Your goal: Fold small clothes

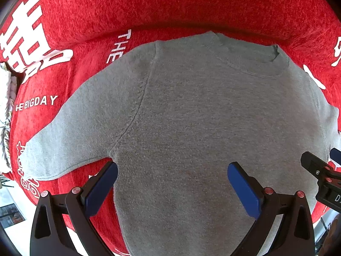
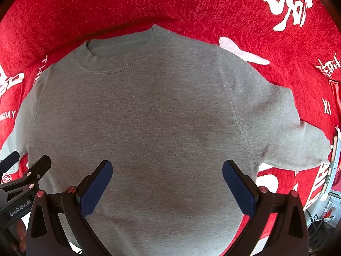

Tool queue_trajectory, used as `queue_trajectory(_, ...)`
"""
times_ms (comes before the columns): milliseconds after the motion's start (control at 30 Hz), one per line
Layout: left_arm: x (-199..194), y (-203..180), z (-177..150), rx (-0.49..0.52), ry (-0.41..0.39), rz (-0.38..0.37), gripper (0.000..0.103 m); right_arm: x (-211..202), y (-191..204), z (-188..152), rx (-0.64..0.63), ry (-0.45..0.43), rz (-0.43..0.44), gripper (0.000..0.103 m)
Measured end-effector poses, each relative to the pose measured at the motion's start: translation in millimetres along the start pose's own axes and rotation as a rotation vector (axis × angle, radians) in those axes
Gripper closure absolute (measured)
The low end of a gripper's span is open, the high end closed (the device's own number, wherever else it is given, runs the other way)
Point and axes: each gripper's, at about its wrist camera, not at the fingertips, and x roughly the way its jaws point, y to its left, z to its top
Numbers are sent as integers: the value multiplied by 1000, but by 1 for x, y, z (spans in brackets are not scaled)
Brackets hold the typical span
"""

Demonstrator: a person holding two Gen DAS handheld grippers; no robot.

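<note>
We are seeing "THE BIGDAY" lettering only in left view | grey sweater (image 2: pixel 149 117) lying flat on red cloth (image 2: pixel 170 4) | left claw (image 1: pixel 172 189) and right claw (image 2: pixel 167 186) both gaping, holding nothing

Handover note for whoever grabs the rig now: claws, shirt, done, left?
Left claw: open, empty, over the shirt's lower left side.
Right claw: open, empty, over the lower middle.
Grey short-sleeved knit T-shirt: spread flat on the red blanket with white lettering, collar far from the claws, both sleeves out to the sides.
Done: shirt laid out.
Left: no fold made yet; sleeves and body all to fold.
</note>
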Motion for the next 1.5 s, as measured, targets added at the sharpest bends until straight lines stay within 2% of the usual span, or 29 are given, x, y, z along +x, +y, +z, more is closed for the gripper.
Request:
queue_trajectory(200,3,8,-1,-12,6,-9,0,-2,9,0,-9,-6,-1,0)
queue_trajectory(400,8,34,-8,-81,-10,-86,0,-10,21,-4,-35,-23,9,0)
queue_trajectory(467,11,54,-14,-131,-34,-137,0,-12,26,-8,-51,-25,13,0)
queue_trajectory(567,13,94,-29,-214,-77,-164,0,-15,44,-7,-84,-25,23,0)
queue_trajectory(600,18,109,-33,-255,-101,-215,0,-16,48,-8,-95,-25,27,0)
queue_trajectory(700,22,167,-57,-376,-143,-216,0,-18,70,-11,-134,-24,40,0)
queue_trajectory(767,32,214,-78,-478,-137,-223,0,-17,83,-12,-161,-21,50,0)
queue_trajectory(867,50,259,-103,-591,-118,-211,0,-17,103,-15,-198,-17,58,0)
queue_trajectory(967,74,286,-114,-646,-77,-233,0,-16,119,-16,-234,-15,59,0)
queue_trajectory(1033,87,301,-116,-693,-65,-287,0,-17,129,-16,-253,-14,55,0)
queue_trajectory(1100,93,313,-116,-743,-71,-337,0,-18,139,-18,-267,-16,53,0)
queue_trajectory(1200,95,327,-113,-789,-96,-345,0,-21,149,-18,-279,-19,51,0)
queue_trajectory(1233,94,330,-113,-808,-100,-343,4,-22,152,-18,-282,-21,50,0)
queue_trajectory(1300,89,331,-112,-845,-105,-308,37,-24,156,-19,-285,-24,52,0)
queue_trajectory(1333,86,333,-114,-837,-107,-286,84,-26,157,-19,-285,-25,54,0)
queue_trajectory(1367,87,337,-115,-823,-100,-290,97,-26,159,-20,-286,-27,56,0)
queue_trajectory(1433,79,344,-119,-825,-133,-318,97,-28,162,-21,-287,-30,58,0)
queue_trajectory(1467,73,338,-114,-800,-140,-302,97,-29,162,-23,-285,-31,60,0)
queue_trajectory(1500,57,333,-110,-724,-175,-248,97,-30,162,-23,-282,-32,64,0)
